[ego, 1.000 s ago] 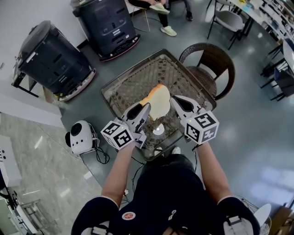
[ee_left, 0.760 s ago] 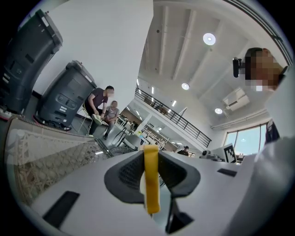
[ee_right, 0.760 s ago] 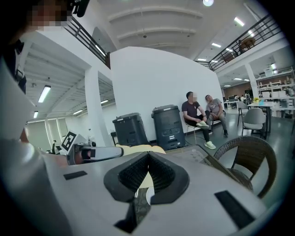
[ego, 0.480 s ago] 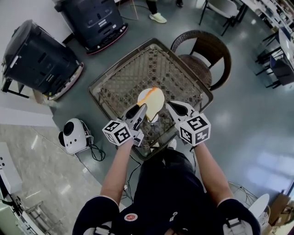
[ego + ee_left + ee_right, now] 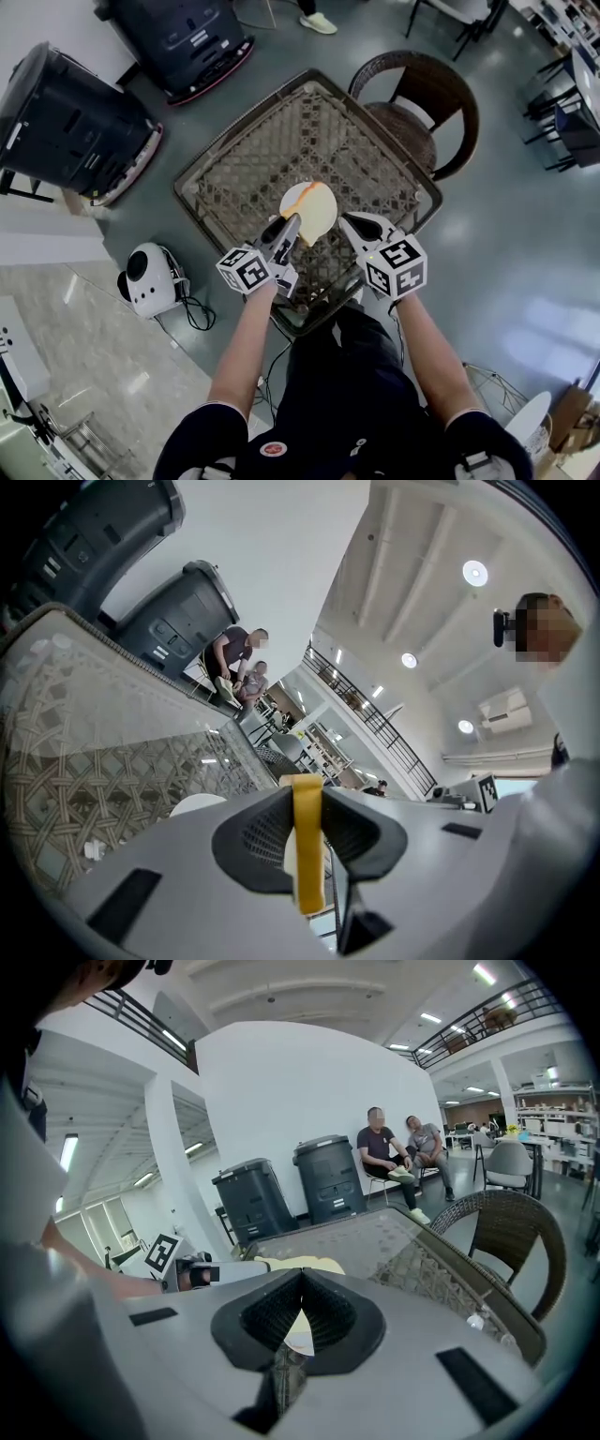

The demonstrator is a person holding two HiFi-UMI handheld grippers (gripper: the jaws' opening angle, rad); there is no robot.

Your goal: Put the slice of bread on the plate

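A slice of bread [image 5: 317, 208], pale with an orange crust, hangs on edge just over a white plate [image 5: 294, 197] on the wicker table. My left gripper [image 5: 292, 226] is shut on its near edge; in the left gripper view the yellow crust [image 5: 307, 846] stands upright between the pads, with the plate [image 5: 195, 804] beyond at the left. My right gripper [image 5: 349, 223] is beside the bread on the right, jaws shut with nothing in them. The right gripper view shows its gripper [image 5: 300, 1279] with tips together, the bread [image 5: 302, 1264] just past them.
The glass-topped wicker table [image 5: 253, 159] has a raised rim. A wicker chair [image 5: 427, 98] stands at its far right corner. Two black bins [image 5: 70, 112] [image 5: 192, 33] and a white device [image 5: 150, 279] sit on the floor to the left. People sit in the background [image 5: 384, 1157].
Both grippers have come down toward the table. The bread has gone down with the left gripper and now hangs close over the plate.
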